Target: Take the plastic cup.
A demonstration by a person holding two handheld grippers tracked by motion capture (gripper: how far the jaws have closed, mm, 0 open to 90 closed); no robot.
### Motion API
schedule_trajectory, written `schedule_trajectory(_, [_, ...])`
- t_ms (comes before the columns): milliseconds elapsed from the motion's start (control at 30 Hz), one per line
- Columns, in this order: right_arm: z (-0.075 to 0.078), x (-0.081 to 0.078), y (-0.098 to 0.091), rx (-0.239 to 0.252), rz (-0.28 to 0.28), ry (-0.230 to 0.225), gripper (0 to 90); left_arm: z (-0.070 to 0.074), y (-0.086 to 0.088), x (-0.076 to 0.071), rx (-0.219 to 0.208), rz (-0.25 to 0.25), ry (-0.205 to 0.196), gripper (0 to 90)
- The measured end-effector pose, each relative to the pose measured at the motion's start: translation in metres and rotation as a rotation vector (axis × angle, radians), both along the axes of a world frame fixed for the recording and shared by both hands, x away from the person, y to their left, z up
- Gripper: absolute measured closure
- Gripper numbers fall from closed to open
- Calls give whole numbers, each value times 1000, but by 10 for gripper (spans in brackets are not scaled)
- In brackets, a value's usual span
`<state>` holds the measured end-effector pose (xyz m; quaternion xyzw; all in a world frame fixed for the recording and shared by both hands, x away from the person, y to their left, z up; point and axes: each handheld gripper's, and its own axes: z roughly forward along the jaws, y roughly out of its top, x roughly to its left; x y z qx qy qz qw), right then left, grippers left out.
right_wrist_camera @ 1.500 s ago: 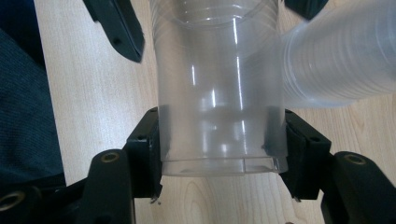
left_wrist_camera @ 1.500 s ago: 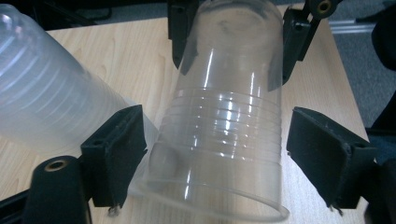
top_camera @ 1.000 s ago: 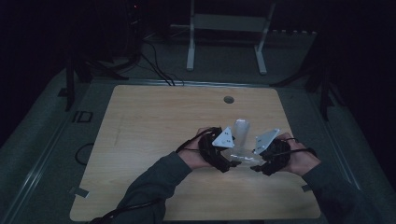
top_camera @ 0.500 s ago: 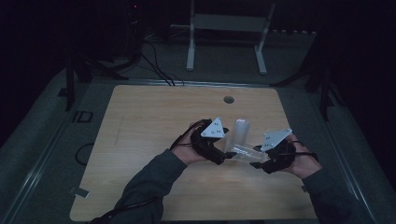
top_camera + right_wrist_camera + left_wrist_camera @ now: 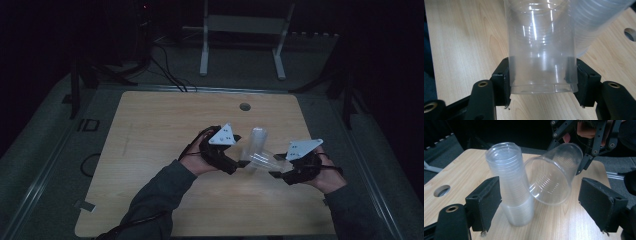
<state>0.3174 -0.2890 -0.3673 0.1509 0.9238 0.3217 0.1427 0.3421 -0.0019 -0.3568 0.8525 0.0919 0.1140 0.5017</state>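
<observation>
An upright stack of clear plastic cups (image 5: 258,139) stands on the wooden table (image 5: 150,130). My right gripper (image 5: 281,167) is shut on the base of a single clear cup (image 5: 261,159), which lies tilted on its side with its mouth by the stack. In the right gripper view both pads (image 5: 504,75) press on the single cup's (image 5: 541,50) base, with the stack (image 5: 596,22) behind it. My left gripper (image 5: 239,162) is open, just left of the stack. In the left gripper view its wide jaws frame the stack (image 5: 509,182) and the single cup (image 5: 552,176) without touching them; the right gripper (image 5: 586,145) is behind.
A round cable hole (image 5: 244,106) sits near the table's far edge. Beyond the table stand a white metal frame (image 5: 240,40) and cables on the dark floor. The person's sleeves come in from the bottom over the table's near edge.
The two hands have drawn apart: the left gripper moved left, off the stack, and the right gripper moved right with the single cup in it. The stack stayed upright.
</observation>
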Motion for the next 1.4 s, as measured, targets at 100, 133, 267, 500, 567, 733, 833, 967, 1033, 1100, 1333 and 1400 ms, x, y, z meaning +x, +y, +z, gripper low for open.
schedule_trajectory(100, [1, -3, -2, 30, -17, -20, 409, 4, 4, -1, -22, 8, -3, 187])
schedule_trajectory(133, [2, -5, -2, 38, -19, -25, 410, 5, 5, -1, -23, 10, -4, 186])
schedule_trajectory(267, [4, -10, -3, 74, -29, -46, 410, 6, 7, -2, -27, 13, -11, 187])
schedule_trajectory(500, [9, -14, -6, 139, -65, -90, 410, 5, 9, -1, -33, 20, 0, 187])
schedule_trajectory(567, [10, -14, -8, 159, -79, -101, 410, 5, 9, -1, -34, 23, 1, 188])
schedule_trajectory(733, [12, -14, -9, 211, -111, -136, 410, 6, 10, 0, -41, 32, 8, 190])
schedule_trajectory(833, [13, -14, -10, 254, -132, -161, 410, 6, 10, 1, -45, 37, 11, 191])
schedule_trajectory(967, [11, -15, -8, 282, -158, -190, 410, 6, 9, 1, -51, 44, 16, 193])
schedule_trajectory(1033, [8, -14, -5, 303, -173, -208, 410, 6, 8, 1, -52, 48, 18, 194])
schedule_trajectory(1100, [7, -14, -4, 320, -183, -215, 410, 6, 7, 1, -58, 44, 26, 196])
schedule_trajectory(1333, [5, -14, 1, 353, -210, -255, 410, 8, 4, 3, -77, 42, 45, 207])
schedule_trajectory(1400, [5, -14, 1, 367, -220, -265, 410, 9, 2, 3, -81, 44, 45, 208])
